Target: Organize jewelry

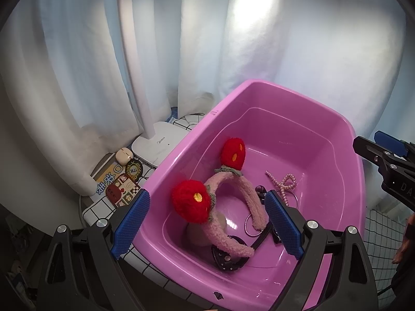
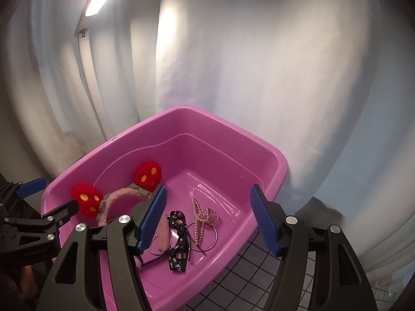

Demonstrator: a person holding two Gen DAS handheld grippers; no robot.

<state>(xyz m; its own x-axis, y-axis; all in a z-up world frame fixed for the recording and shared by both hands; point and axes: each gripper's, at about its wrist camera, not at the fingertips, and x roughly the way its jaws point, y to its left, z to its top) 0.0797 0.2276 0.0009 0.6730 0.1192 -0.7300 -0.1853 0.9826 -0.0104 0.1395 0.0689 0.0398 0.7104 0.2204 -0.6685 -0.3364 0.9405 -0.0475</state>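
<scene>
My left tool (image 1: 207,223) has its blue pads spread apart with nothing clamped; it hovers over the near left part of the pink tub (image 1: 347,140). Between and just beyond its pads lies the fuzzy pink headband (image 1: 233,207) with two red pompoms, arched up from the tub floor. My right tool (image 2: 207,217) is likewise parted and empty, poised over the near edge of the same tub. Between its pads, on the tub floor, I see the pearl hair clip (image 2: 203,216) lying across a thin metal hoop (image 2: 203,235), and just left of those a black ribbon (image 2: 177,243) with pale print; I can read only part of it, something like "ick!". Another hoop (image 2: 158,246) lies near the left pad, under the end of the headband. All the jewelry sits in the tub, touching neither tool.

The tub stands on a worktop (image 1: 98,207) covered in white cloth with a black grid. To the far left stands a white desk lamp (image 1: 160,142) whose base reads "Midea". Beside it lie a small cream earbud case (image 1: 123,155), a dark round badge (image 1: 133,169) whose letters I cannot make out, and some printed cards (image 1: 116,186) with blue Chinese characters. A white curtain (image 1: 77,64) hangs behind.
</scene>
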